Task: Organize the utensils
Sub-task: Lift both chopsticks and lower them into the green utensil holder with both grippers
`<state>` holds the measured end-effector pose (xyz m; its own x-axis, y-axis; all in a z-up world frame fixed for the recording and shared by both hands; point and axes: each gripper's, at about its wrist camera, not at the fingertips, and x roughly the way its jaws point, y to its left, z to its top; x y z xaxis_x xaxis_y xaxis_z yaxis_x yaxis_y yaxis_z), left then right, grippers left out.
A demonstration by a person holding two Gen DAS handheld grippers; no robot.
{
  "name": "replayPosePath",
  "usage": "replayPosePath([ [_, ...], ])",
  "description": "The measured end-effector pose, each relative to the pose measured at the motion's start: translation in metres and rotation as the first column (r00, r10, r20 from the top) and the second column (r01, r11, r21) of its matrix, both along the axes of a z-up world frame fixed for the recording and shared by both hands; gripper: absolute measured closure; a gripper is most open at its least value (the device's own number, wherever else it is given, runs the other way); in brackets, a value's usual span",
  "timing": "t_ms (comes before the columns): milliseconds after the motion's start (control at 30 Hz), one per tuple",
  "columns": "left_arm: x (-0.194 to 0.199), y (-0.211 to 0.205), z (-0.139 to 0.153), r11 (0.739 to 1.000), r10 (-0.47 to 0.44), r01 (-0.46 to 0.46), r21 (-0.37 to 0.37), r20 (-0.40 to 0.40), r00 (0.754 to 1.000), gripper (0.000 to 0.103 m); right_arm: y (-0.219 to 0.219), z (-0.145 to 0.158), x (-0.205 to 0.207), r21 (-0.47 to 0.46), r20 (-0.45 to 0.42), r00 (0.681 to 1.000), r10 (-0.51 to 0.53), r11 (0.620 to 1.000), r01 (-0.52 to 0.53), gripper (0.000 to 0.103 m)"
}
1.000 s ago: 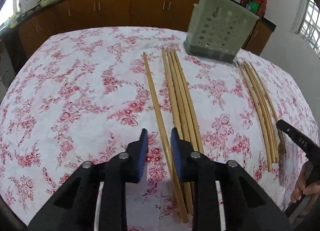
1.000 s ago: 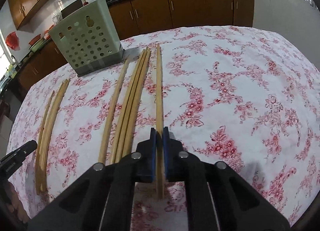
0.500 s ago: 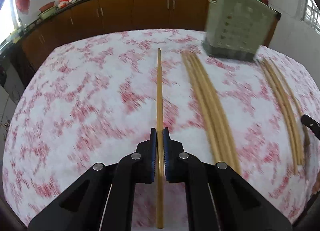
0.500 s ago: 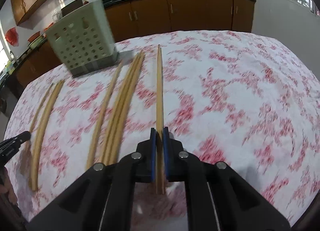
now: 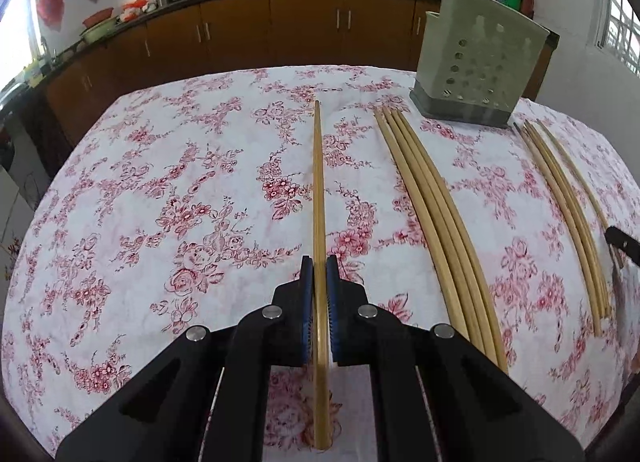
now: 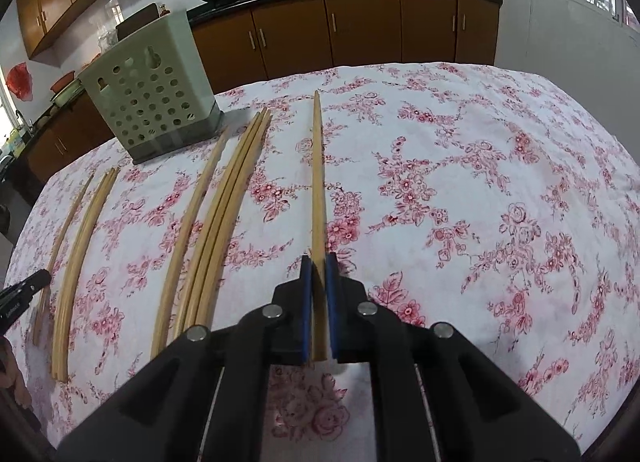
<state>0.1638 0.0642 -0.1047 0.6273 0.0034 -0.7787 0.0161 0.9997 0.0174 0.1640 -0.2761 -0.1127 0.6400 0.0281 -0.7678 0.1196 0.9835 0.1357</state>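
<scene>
Bamboo-pale and rigid, each long thin wooden chopstick [image 5: 319, 190] [image 6: 318, 182] looks light and slick, pinched near its thick end by the clenched left tool [image 5: 319, 274] and right tool [image 6: 318, 272] above the floral-clothed surface [image 6: 460, 182], short of the green perforated plastic holder [image 6: 150, 102].
</scene>
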Motion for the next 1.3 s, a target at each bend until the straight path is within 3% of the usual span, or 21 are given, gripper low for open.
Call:
replayPosePath([
  [133,-0.004,0.002,0.011,1.000,-0.012,0.011,-0.003,-0.001,1.000,0.095,-0.001,0.022,-0.007,-0.006,0.055,0.998,-0.002,1.000,0.003,0.095],
  [400,-0.010,0.018,0.102,0.998,0.038,-0.024,-0.065,0.223,0.974,0.095,-0.011,0.098,-0.018,-0.031,0.261,0.965,-0.007,0.999,0.016,0.095],
  [767,0.013,0.028,0.159,0.996,0.080,-0.058,-0.074,0.344,0.936,0.096,-0.020,0.158,-0.001,-0.028,0.402,0.915,-0.013,0.999,0.026,0.095],
  [867,0.019,0.023,0.187,0.997,0.065,-0.042,-0.067,0.398,0.915,0.096,-0.019,0.193,0.002,-0.014,0.473,0.881,-0.004,1.000,0.012,0.095],
  [1000,0.025,0.005,0.230,0.995,0.024,0.022,-0.093,0.468,0.884,0.096,-0.010,0.249,0.005,0.015,0.582,0.813,0.025,0.999,-0.041,0.095],
  [1100,0.027,-0.013,0.254,0.992,-0.014,0.076,-0.100,0.514,0.858,0.096,0.005,0.287,0.008,0.028,0.666,0.744,0.051,0.995,-0.093,0.095],
  [1200,0.033,-0.031,0.270,0.985,-0.049,0.132,-0.113,0.549,0.834,0.096,0.022,0.301,0.017,0.014,0.703,0.706,0.083,0.991,-0.130,0.095],
  [1300,0.046,-0.048,0.268,0.977,-0.068,0.168,-0.131,0.556,0.829,0.096,0.040,0.292,0.040,-0.012,0.693,0.711,0.118,0.988,-0.153,0.095],
])
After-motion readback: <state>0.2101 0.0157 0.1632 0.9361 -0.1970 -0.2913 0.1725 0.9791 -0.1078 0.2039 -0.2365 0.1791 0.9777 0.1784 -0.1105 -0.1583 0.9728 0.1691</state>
